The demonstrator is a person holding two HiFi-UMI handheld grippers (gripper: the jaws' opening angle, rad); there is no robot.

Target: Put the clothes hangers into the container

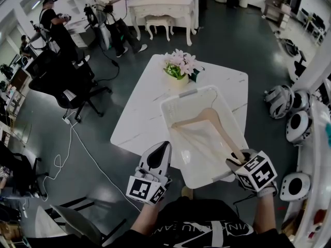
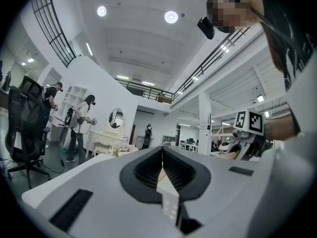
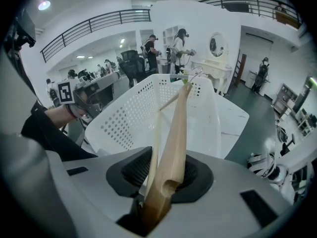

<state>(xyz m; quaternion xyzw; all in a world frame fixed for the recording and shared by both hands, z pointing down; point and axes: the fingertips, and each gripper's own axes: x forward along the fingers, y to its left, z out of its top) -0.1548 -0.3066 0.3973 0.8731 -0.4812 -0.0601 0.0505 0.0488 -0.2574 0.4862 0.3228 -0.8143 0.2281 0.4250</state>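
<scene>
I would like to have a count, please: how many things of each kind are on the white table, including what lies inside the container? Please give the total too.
Wooden hanger: 1
White container: 1
Flower bouquet: 1
Total: 3

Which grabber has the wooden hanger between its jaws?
The right gripper: the tan wooden clothes hanger sits between its jaws. The left gripper has its jaws together, empty.
</scene>
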